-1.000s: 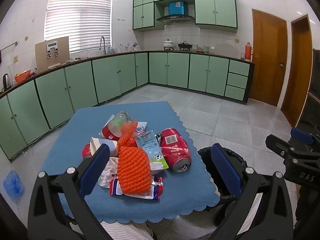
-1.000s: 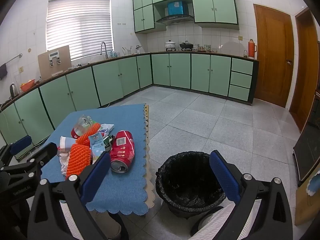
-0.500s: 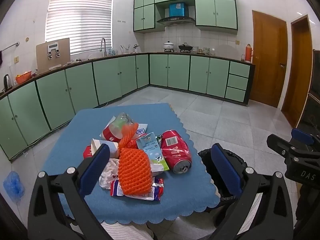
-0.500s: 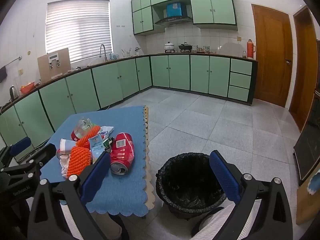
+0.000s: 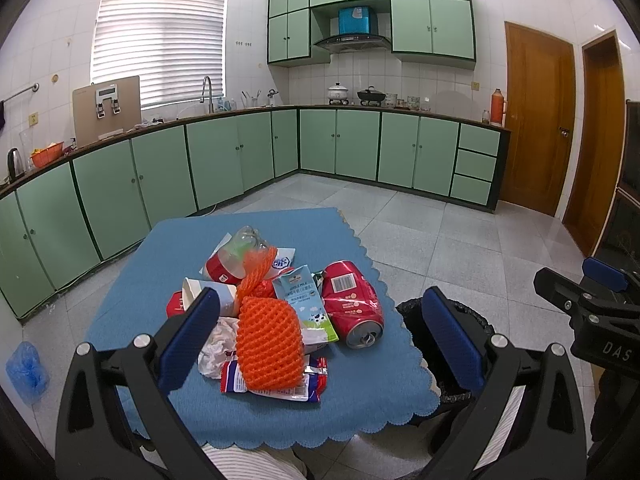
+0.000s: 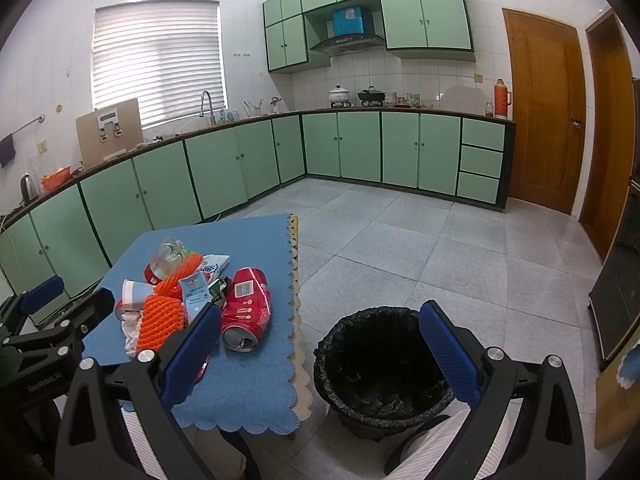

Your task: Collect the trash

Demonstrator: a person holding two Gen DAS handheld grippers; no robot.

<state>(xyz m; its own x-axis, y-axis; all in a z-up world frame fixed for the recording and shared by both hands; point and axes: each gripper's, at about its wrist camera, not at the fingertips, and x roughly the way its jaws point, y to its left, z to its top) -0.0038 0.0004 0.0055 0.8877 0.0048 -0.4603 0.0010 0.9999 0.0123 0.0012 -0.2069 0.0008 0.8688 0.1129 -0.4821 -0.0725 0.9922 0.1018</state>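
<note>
A pile of trash lies on a small table with a blue cloth [image 5: 256, 236]: an orange foam net [image 5: 267, 345], a crushed red can [image 5: 352, 303], a milk carton [image 5: 304, 300], a snack wrapper [image 5: 276, 387], crumpled tissue [image 5: 216, 344], a paper cup [image 5: 208, 294] and a clear plastic cup [image 5: 240, 246]. A bin with a black liner [image 6: 380, 360] stands on the floor right of the table. My left gripper [image 5: 320, 340] is open, held above the table's near edge. My right gripper [image 6: 320, 352] is open, above the bin's left rim. The can shows in the right wrist view [image 6: 246, 306].
Green kitchen cabinets [image 5: 224, 160] run along the left and back walls. Wooden doors [image 5: 536, 120] are at the right. A blue bag [image 5: 26, 364] lies on the tiled floor left of the table. The right gripper's body [image 5: 592, 320] shows at the left view's right edge.
Both grippers have drifted slightly, with a small shift in view. Nothing on the table has moved and both grippers stay open.
</note>
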